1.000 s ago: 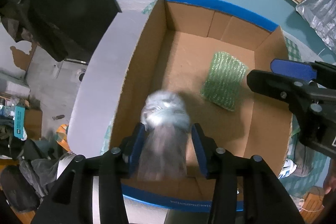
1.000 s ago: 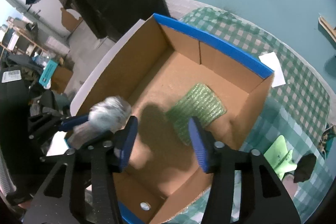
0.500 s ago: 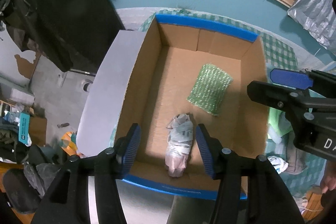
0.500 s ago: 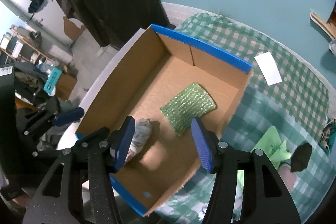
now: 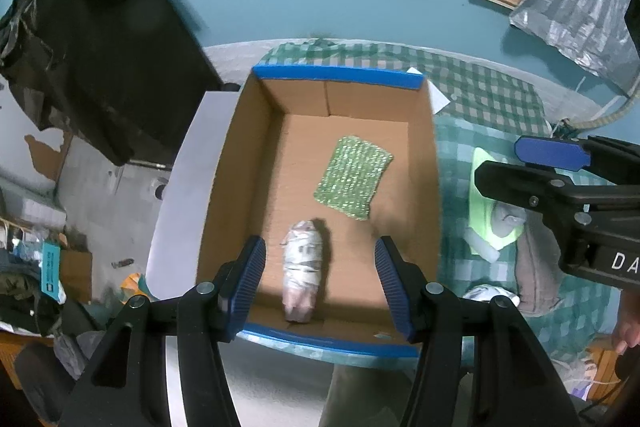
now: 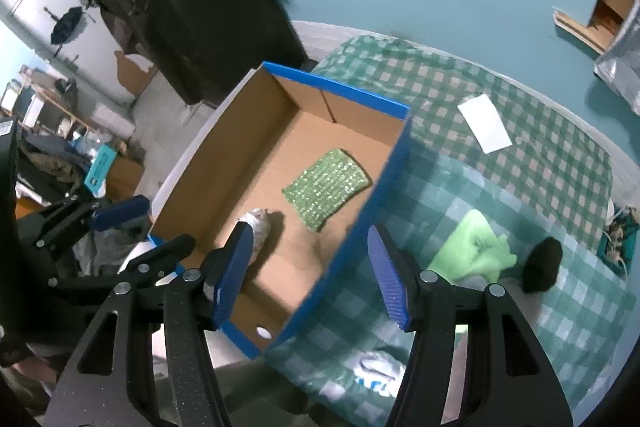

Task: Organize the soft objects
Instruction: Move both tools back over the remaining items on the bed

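Surface: a bench (image 6: pixel 532 131) under a green-and-white checked cloth carries a cardboard box (image 5: pixel 224 187) with blue-taped rims.
Room: teal wall behind; a dark garment (image 5: pixel 92 39) hangs to the left, with clutter on the floor beyond.
Box contents: a grey-white rolled bundle (image 5: pixel 302 269) lies lengthwise near the box's near wall; a green knitted pad (image 5: pixel 352 183) lies flat further in, apart from the bundle.
Outside the box: a lime-green cloth (image 6: pixel 476 251) and a black object (image 6: pixel 542 265) lie on the checked cloth to the box's right, and a white paper slip (image 6: pixel 484 123) lies further back.
Left tool (image 5: pixel 320 283): points steeply down above the box's near end; its blue jaws have just been opening and stand spread, nothing gripped, the bundle on the box floor below.
Right tool (image 6: pixel 312 275): tilted downward over the box's right wall; jaws have just been opening, spread and empty.
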A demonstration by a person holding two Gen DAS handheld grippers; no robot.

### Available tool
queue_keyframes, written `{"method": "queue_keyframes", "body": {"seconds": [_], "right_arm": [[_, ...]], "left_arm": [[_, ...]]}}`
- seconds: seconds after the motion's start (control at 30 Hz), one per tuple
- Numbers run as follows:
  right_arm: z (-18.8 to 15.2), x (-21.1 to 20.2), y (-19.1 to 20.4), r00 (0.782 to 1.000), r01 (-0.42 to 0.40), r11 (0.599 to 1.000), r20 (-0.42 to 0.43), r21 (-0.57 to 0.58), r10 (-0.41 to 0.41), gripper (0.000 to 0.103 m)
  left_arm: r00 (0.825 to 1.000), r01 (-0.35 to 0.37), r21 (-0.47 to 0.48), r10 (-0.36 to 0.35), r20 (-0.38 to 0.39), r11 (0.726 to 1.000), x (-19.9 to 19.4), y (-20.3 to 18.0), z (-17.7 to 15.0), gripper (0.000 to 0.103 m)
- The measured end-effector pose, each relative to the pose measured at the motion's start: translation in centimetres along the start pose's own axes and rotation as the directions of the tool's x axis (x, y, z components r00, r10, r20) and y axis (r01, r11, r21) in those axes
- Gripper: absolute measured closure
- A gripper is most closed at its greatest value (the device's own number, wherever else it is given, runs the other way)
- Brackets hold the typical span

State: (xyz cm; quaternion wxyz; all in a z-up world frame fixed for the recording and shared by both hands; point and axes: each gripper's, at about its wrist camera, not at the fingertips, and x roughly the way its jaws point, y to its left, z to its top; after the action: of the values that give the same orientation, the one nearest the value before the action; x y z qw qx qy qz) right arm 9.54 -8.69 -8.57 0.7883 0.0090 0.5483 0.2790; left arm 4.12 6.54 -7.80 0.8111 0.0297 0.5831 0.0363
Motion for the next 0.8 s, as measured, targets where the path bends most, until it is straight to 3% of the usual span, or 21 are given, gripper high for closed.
{"method": "queue_keyframes", "body": {"seconds": [0.8], "right_arm": [[-7.3, -6.0, -7.4, 0.998, 0.069, 0.984, -0.011, 0.163, -0.069, 0.042]], "left_arm": [[0.998, 0.029, 0.143, -0.036, 0.045, 0.989, -3.8, -7.8, -1.5, 0.039]]}}
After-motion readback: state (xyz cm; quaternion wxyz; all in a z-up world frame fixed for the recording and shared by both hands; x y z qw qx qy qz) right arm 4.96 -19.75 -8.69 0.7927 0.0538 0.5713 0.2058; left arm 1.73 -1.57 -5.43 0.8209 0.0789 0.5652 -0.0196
